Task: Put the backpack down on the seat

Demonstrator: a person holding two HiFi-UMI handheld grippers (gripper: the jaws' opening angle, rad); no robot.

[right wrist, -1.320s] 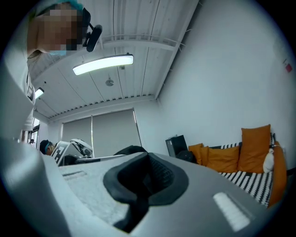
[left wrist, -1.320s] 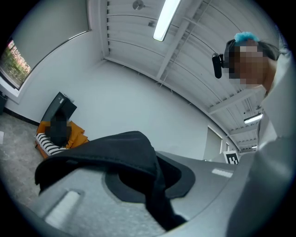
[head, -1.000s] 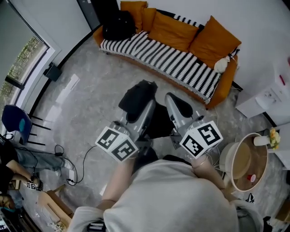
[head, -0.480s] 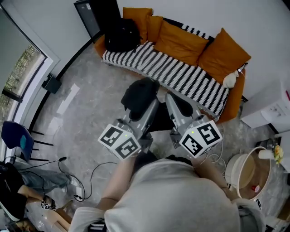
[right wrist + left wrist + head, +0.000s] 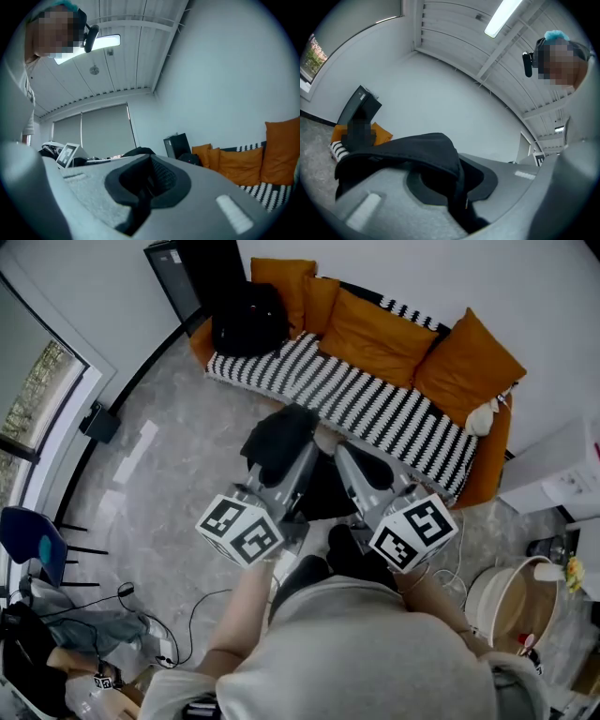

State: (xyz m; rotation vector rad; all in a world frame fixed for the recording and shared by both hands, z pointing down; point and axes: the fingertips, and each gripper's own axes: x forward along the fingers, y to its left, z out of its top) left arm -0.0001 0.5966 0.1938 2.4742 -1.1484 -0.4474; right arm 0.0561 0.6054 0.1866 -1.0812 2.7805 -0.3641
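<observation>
Hanging between both claws: soft black fabric backpack (image 5: 279, 439), limp, likely light, best held by a strap. Pinched tight on its cloth, left claw (image 5: 457, 187); closed too, seemingly on it, right claw (image 5: 140, 197). Below, grey marbled floor (image 5: 178, 484). Ahead, orange sofa with striped seat (image 5: 375, 395), second black bag (image 5: 248, 320) at left end.

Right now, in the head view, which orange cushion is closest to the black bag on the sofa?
The leftmost cushion, at the sofa's end, directly behind the black bag; the others sit farther right.
</observation>
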